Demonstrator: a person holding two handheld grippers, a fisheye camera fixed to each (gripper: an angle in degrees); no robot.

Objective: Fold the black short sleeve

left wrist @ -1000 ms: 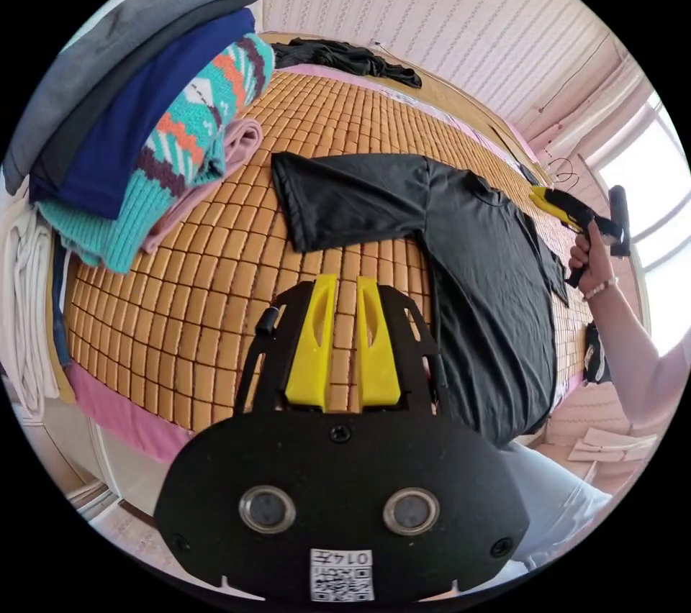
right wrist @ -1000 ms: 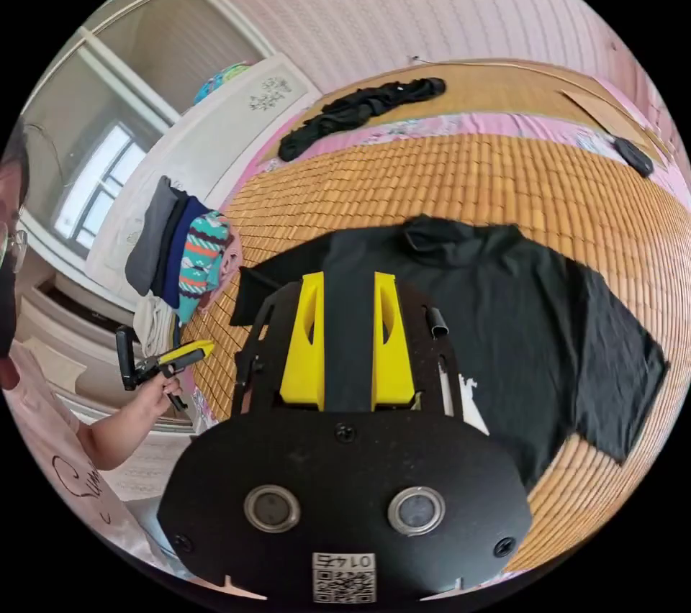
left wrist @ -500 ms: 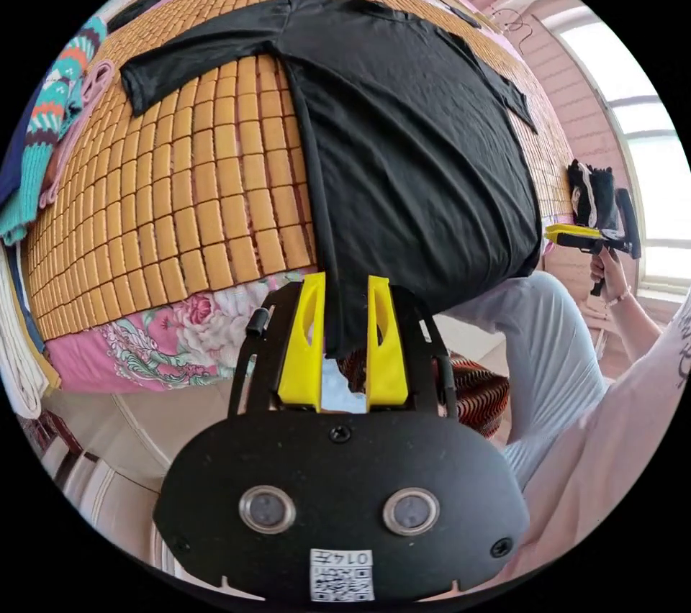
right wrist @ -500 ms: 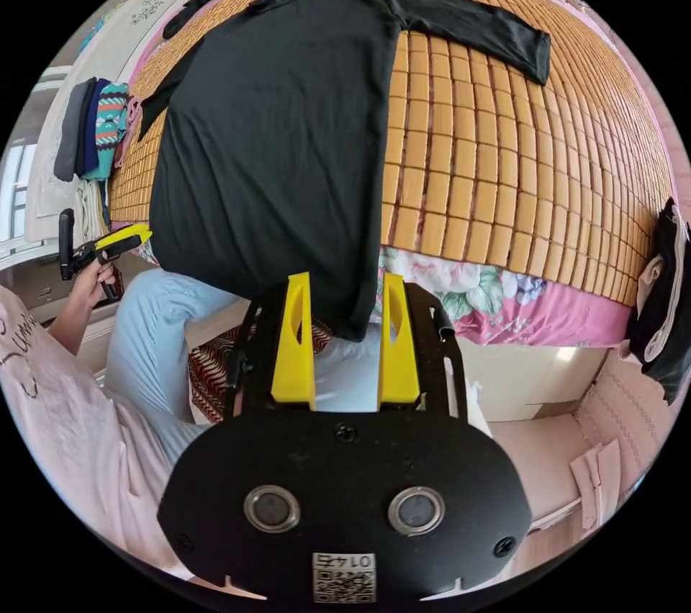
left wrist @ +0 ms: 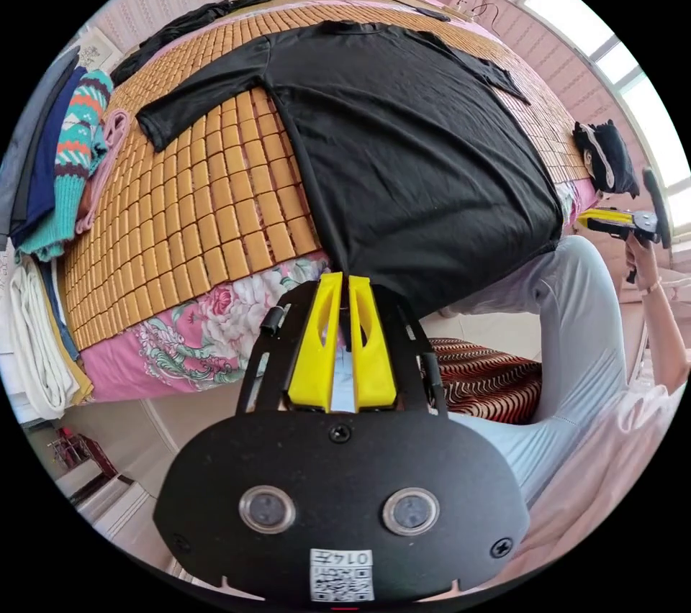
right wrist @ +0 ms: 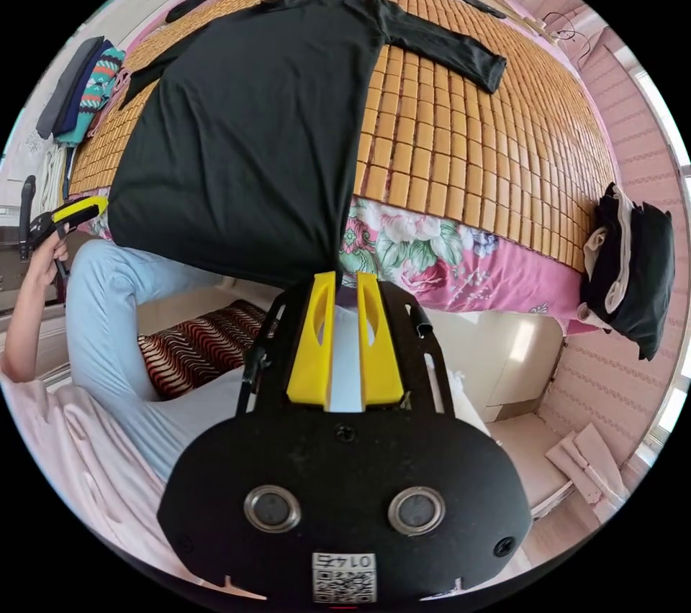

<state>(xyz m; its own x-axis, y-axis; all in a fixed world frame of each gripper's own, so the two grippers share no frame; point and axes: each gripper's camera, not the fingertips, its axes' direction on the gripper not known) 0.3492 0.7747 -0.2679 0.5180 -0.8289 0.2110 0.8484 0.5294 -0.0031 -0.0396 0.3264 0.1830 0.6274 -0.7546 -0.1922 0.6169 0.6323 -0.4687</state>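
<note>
Compared with half a second earlier, both pairs of yellow jaws have drawn together at the hem corners of the black short sleeve shirt, where before they stood wider apart around the cloth. Left gripper: jaws nearly pressed together, pinching one lower corner of the shirt, a narrow strip of black fabric showing between them. Right gripper: jaws close together, tips at the other lower corner of the hem — whether both faces actually press the cloth cannot be told. The shirt lies spread flat, collar away from the person, both sleeves out to the sides, on a bamboo mat covering the bed; its hem hangs over the near edge above a floral pink sheet. The person's leg in pale trousers stands against that edge. A stack of folded clothes sits at one side of the mat; a dark folded bundle at the other. Crumpled black garment — far edge of the bed.
</note>
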